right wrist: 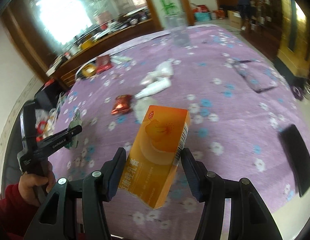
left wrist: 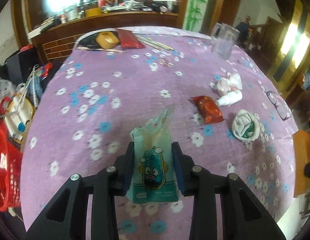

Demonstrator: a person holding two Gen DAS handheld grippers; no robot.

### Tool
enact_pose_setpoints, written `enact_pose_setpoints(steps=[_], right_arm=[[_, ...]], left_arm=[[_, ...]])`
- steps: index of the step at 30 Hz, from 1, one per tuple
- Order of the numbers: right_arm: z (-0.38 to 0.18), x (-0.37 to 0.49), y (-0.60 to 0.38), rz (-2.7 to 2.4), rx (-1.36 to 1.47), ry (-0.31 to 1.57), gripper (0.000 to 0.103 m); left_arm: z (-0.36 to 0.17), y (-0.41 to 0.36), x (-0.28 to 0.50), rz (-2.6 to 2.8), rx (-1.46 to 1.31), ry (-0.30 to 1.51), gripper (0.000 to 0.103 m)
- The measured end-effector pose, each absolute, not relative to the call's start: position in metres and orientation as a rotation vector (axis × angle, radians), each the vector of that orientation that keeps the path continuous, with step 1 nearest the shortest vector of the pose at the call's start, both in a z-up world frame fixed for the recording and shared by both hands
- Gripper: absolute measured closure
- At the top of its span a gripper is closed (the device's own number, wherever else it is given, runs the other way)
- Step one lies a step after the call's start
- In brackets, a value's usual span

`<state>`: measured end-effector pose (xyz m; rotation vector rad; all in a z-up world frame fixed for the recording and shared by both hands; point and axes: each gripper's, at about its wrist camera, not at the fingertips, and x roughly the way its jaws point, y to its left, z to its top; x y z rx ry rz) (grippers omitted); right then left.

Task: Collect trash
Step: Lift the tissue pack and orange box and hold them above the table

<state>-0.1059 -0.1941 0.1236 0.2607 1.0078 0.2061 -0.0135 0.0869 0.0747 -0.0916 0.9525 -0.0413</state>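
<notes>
My left gripper [left wrist: 153,146] is shut on a teal cartoon-printed tissue packet [left wrist: 155,170], held above the purple flowered tablecloth [left wrist: 115,80]. My right gripper [right wrist: 153,152] is shut on an orange medicine box [right wrist: 161,140], which tilts up between its pads. In the right wrist view the left gripper [right wrist: 74,130] appears at the left, held by a hand in a red sleeve. On the cloth lie a red snack wrapper [left wrist: 208,110], a small white bottle [left wrist: 230,98], crumpled tissue [left wrist: 229,83] and a white wad with green inside [left wrist: 245,128].
A red mesh basket [left wrist: 6,170] stands off the table's left edge beside a cluttered pile. Glasses [left wrist: 279,106] and a black phone [right wrist: 297,160] lie on the right. A clear jug [left wrist: 224,40] stands at the far side, with a red pouch [left wrist: 129,39] and chopsticks nearby.
</notes>
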Motion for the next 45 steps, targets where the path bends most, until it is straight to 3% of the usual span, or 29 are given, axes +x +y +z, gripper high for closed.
enact_pose_setpoints(steps=[22, 45], right_arm=[[0.132, -0.083, -0.082, 0.472, 0.100, 0.995, 0.042], [0.131, -0.070, -0.032, 0.596, 0.009, 1.008, 0.042]], left_arm=[[0.117, 0.119, -0.077, 0.127, -0.022, 0.817, 0.069], [0.123, 0.133, -0.101, 0.236, 0.007, 0.778, 0.069]])
